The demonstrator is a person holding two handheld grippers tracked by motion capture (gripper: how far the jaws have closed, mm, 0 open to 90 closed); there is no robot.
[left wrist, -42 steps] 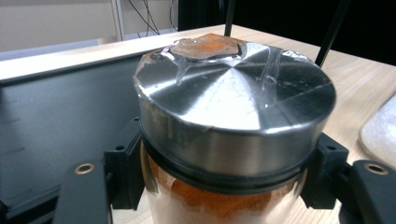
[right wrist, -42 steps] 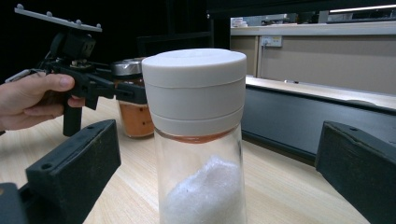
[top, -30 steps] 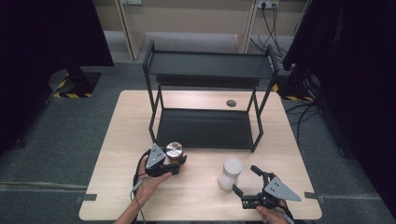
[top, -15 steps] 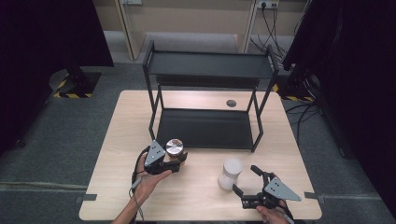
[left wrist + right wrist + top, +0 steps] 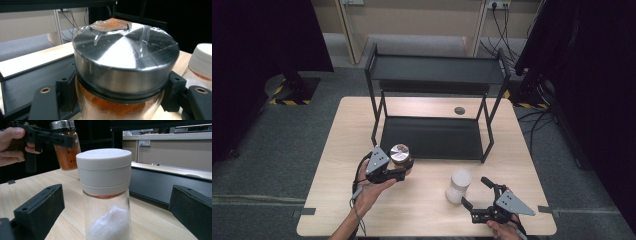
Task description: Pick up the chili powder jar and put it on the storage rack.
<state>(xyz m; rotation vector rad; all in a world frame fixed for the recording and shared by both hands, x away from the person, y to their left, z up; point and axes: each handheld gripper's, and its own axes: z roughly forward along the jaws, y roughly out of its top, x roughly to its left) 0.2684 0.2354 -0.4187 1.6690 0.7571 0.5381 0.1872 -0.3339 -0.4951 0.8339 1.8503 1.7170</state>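
the left gripper (image 5: 404, 169) is clamping a spice jar (image 5: 399, 156) with a metal lid, holding it clear of the table (image 5: 337, 150) at seven o'clock from the black shelf (image 5: 434, 137). at the shelf's five o'clock, a white-capped salt jar (image 5: 459, 186) is standing between the spread jaws of the right gripper (image 5: 476, 194), which is gripping nothing.

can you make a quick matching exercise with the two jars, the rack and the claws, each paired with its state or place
Things:
1. silver-lidded jar
2. white-capped jar
3. black rack
4. right claw

States:
a. open, jaws either side of a jar, not touching
b. stands at the back of the table
c. gripped in the left claw, off the table
d. stands on the table, white grains inside

Pairs: 1-c, 2-d, 3-b, 4-a
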